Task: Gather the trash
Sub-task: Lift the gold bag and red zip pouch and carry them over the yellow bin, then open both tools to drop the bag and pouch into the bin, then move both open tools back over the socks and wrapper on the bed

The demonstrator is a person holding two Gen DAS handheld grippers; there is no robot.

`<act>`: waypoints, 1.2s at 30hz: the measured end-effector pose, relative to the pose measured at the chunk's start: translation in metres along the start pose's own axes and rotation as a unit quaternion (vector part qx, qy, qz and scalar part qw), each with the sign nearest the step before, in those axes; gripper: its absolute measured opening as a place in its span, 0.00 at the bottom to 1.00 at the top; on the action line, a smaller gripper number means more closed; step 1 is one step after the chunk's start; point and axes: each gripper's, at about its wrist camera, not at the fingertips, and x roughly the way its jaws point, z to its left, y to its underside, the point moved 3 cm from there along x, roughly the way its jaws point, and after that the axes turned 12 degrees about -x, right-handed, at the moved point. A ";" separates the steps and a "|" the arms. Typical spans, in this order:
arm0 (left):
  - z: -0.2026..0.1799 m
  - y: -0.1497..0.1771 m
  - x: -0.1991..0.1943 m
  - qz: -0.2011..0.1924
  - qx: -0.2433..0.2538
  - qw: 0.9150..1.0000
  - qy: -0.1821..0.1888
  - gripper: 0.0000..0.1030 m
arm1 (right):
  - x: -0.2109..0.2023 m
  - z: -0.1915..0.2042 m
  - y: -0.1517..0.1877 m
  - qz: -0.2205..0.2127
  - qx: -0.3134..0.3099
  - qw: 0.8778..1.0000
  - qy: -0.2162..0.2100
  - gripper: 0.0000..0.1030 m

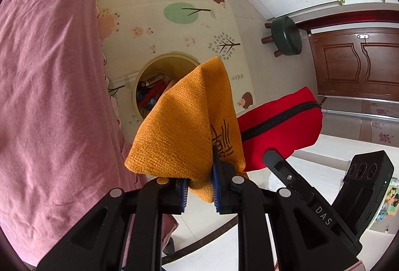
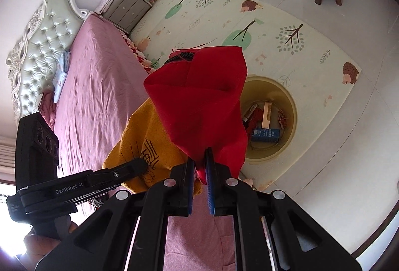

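Carrying two items toward the yellow bin (image 2: pixel 290 106) on the play mat (image 2: pixel 286 21), presumably for dropping among the trash already inside. Clamping the orange cloth (image 1: pixel 174 131) tight in the left gripper (image 1: pixel 199 190), beside the bin; pinching the red zip pouch (image 2: pixel 199 101) in the right gripper (image 2: pixel 199 182), overlapping the bin's near rim. Angling both grippers steeply downward.

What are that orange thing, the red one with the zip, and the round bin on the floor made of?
The orange cloth looks like woven or knitted fabric, matte, with a visible ribbed weave. The red zip pouch seems a smooth felt-like textile, matte, with a black zipper. The round bin is probably plastic: smooth cream walls with a slight sheen.
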 end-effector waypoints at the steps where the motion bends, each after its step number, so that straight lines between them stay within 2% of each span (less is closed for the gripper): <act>1: -0.004 -0.004 0.004 0.003 0.003 1.000 -0.001 0.15 | 0.001 -0.003 -0.003 -0.001 0.004 1.000 0.001 0.09; 7: -0.022 -0.023 0.019 0.014 0.015 1.000 -0.002 0.15 | 0.004 -0.019 -0.017 -0.004 0.016 1.000 0.006 0.09; 10: -0.028 -0.029 0.024 0.025 0.023 0.999 0.002 0.20 | 0.006 -0.022 -0.021 -0.002 0.018 1.000 0.014 0.09; 12: -0.030 -0.031 0.026 0.028 0.032 0.999 -0.002 0.39 | 0.008 -0.024 -0.024 0.000 0.023 1.000 0.019 0.12; 13: -0.031 -0.033 0.025 0.026 0.035 0.999 -0.006 0.60 | 0.009 -0.026 -0.024 0.000 0.025 0.999 0.021 0.12; 14: -0.030 -0.033 0.024 0.019 0.038 0.999 -0.010 0.71 | 0.009 -0.028 -0.026 0.000 0.028 0.999 0.023 0.13; 16: -0.030 -0.036 0.022 0.010 0.047 0.999 -0.022 0.71 | 0.008 -0.031 -0.027 -0.002 0.035 0.999 0.026 0.28; 18: -0.028 -0.037 0.021 0.009 0.052 0.998 -0.029 0.72 | 0.006 -0.033 -0.027 -0.006 0.042 0.999 0.030 0.31; 26: -0.016 -0.036 0.012 0.002 0.055 0.998 -0.042 0.73 | 0.004 -0.027 -0.025 -0.005 0.047 0.998 0.029 0.31; 36: 0.003 -0.021 -0.015 -0.017 0.060 0.997 -0.040 0.74 | -0.002 0.010 -0.013 -0.002 0.023 1.000 0.016 0.33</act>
